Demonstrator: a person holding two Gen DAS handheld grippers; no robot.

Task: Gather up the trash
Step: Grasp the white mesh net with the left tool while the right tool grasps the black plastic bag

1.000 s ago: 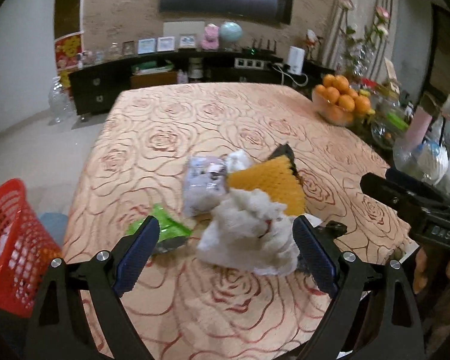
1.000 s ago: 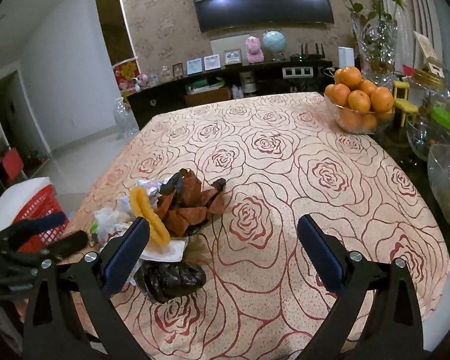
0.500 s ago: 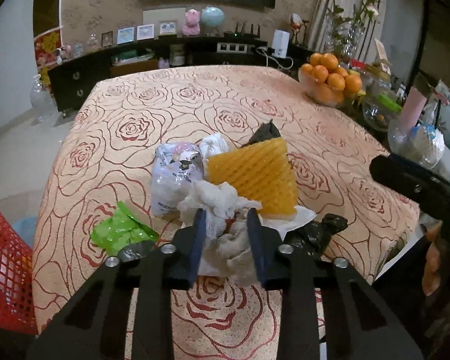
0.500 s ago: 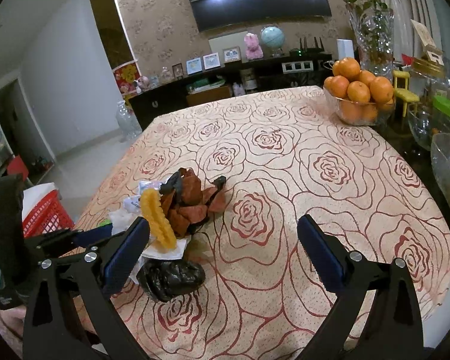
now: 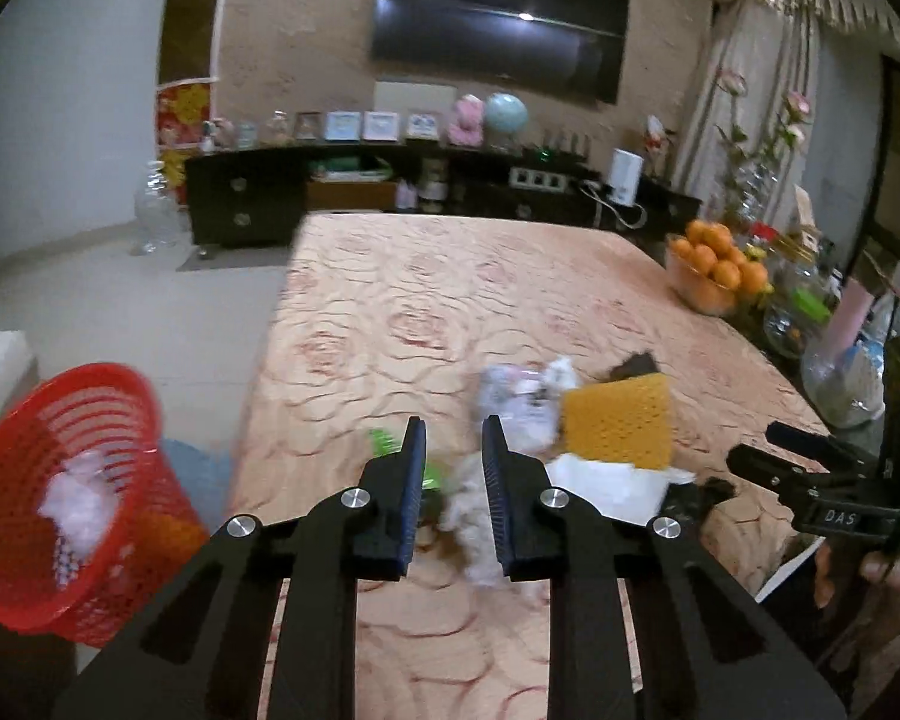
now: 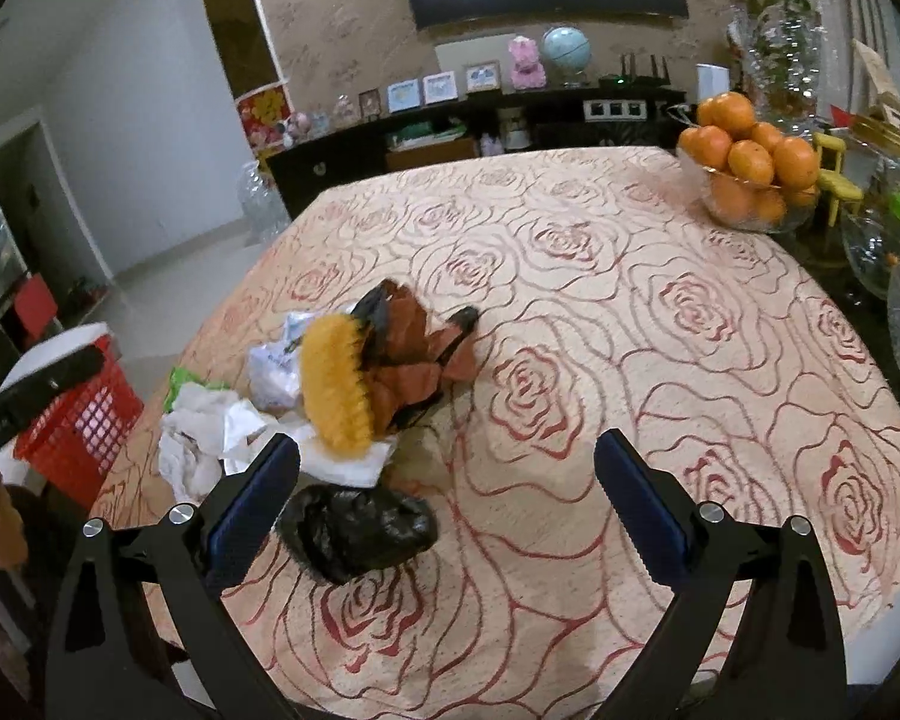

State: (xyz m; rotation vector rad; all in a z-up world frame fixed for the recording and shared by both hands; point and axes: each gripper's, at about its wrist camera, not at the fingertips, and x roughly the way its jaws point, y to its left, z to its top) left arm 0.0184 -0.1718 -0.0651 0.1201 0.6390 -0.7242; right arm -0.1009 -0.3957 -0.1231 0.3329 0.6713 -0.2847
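Left tool (image 5: 453,420): jaws drawn close, pinching a crumpled white tissue wad (image 5: 471,534) that hung between the pads. The grip looked like a lift-off, taken near the bench edge so the wad could go straight to the bin.

Right tool (image 6: 447,438): jaws wide apart, nothing between them. It hovered over the rose-patterned cloth of the bench (image 6: 630,330), probably lined up for the next piece.

Landmark: yellow foam mesh fruit net (image 5: 621,423), lying on a white paper sheet (image 5: 606,486).
- Tissue wad: just left of the net, towards the camera.
- Green plastic wrapper (image 5: 384,441): further left, flat on the cloth.
- Pale crumpled plastic bag (image 5: 510,396): touching the net's left side.
- Brown crumpled wrappers (image 6: 414,348): directly behind the net.
- Scrunched black plastic bag (image 6: 360,531): in front of the net, nearest the right tool.

Containers:
- Red plastic mesh basket (image 5: 84,369): on the floor well left of the net, off the bench. It held white crumpled waste (image 5: 81,510) and something orange, blurred.
- Glass bowl (image 6: 750,222): far beyond the net at the right bench edge, heaped with oranges (image 6: 744,150). Not trash, by my judgement.
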